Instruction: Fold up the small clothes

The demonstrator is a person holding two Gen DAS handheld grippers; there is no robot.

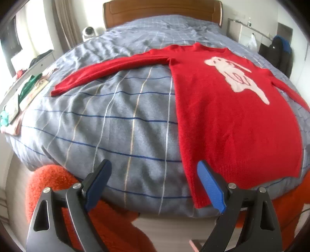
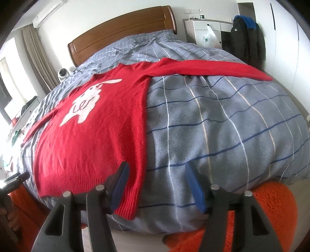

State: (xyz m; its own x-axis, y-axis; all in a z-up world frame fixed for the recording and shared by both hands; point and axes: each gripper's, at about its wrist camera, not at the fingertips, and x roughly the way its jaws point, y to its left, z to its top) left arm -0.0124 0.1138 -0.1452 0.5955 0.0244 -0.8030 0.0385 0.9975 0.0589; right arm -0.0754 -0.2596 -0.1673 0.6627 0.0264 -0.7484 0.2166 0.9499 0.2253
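A red sweater [image 1: 232, 126] with a white animal motif [image 1: 234, 75] lies flat, front up, on the grey checked duvet [image 1: 116, 126]. One sleeve [image 1: 108, 69] stretches out to the left. My left gripper [image 1: 154, 163] hovers open over the bed's near edge, its right finger above the hem's left corner, and nothing is between the pads. In the right wrist view the sweater [image 2: 93, 139] fills the left half, and its other sleeve [image 2: 213, 66] runs out to the right. My right gripper [image 2: 157, 165] is open just right of the hem's right corner, with only the duvet [image 2: 222, 126] between its fingers.
An orange shaggy rug [image 1: 48, 184] [image 2: 271, 203] lies on the floor below the bed's near edge. A wooden headboard [image 1: 162, 9] closes the far end. A shelf with small items [image 1: 19, 97] runs along the left. A dark jacket [image 2: 248, 38] hangs at the back right.
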